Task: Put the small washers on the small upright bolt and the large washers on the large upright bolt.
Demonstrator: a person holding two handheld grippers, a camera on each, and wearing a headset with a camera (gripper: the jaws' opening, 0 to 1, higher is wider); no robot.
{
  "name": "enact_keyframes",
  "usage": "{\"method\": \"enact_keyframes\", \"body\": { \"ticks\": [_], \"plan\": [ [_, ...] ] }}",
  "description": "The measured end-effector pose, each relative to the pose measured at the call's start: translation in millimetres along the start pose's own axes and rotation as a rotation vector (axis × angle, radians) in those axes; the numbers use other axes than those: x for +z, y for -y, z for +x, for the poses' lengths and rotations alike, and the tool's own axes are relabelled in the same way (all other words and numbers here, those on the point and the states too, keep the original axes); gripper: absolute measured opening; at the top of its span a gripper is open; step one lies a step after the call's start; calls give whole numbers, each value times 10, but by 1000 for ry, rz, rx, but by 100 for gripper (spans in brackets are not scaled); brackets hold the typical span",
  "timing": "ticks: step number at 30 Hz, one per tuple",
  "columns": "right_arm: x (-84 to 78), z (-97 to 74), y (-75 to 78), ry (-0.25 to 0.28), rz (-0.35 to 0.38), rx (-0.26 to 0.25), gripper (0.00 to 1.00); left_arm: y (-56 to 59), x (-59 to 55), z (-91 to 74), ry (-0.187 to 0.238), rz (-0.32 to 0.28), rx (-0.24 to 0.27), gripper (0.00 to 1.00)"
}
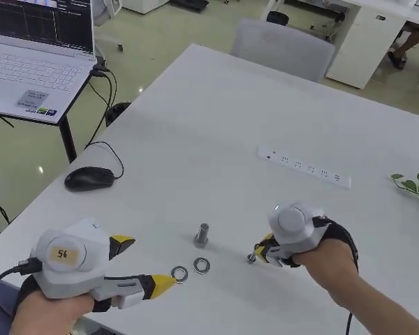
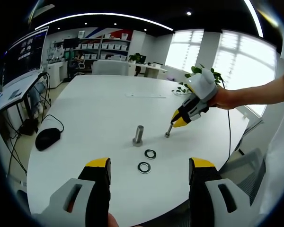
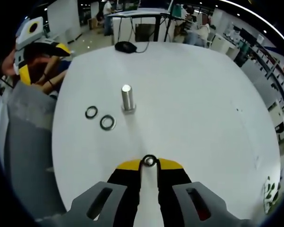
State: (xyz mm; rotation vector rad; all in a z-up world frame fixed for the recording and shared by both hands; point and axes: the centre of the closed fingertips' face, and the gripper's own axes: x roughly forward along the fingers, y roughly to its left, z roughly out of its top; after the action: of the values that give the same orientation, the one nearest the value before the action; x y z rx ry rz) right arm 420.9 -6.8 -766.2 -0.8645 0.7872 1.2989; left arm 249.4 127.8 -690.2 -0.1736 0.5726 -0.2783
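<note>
The white table [image 1: 216, 118] stretches ahead of both grippers. A grey chair [image 1: 283, 45] stands at its far edge, well beyond them. An open laptop [image 1: 35, 59] sits on a separate desk, far ahead and to the left of the left gripper [image 1: 143, 264].

The left gripper is held low at the near edge of the table with its yellow-tipped jaws spread wide and nothing between them. The right gripper [image 2: 177, 121] is held out over the table, ahead and to the right of the left one, tilted down toward the surface. Its jaws are drawn almost together, pinching a small washer [image 3: 145, 161] at their tips.

A white power strip [image 1: 304, 166] lies flat well beyond the right gripper. A black mouse [image 1: 89, 179] rests ahead of the left gripper and off to its left, with its cable curling away.

The large bolt [image 1: 202, 235] stands upright between the two grippers, ahead of the left gripper's open jaws and to the left of the right gripper. Two large washers lie flat side by side, apart from each other. One [image 1: 202, 265] is near the foot of the large bolt, and the other [image 1: 179, 273] is just beside the left gripper's nearer jaw tip.

The small bolt [image 2: 168, 132] stands upright directly under the right gripper's tips. In the right gripper view, a shiny spot shows through the hole of the small washer held there.
</note>
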Motion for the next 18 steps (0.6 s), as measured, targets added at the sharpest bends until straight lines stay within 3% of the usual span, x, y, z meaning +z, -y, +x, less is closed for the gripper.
{"method": "enact_keyframes", "body": {
  "ticks": [18],
  "plan": [
    [-45,70,-11,-47,-12,10,14,11,-10,7,-3,1,-4,66]
  ]
}}
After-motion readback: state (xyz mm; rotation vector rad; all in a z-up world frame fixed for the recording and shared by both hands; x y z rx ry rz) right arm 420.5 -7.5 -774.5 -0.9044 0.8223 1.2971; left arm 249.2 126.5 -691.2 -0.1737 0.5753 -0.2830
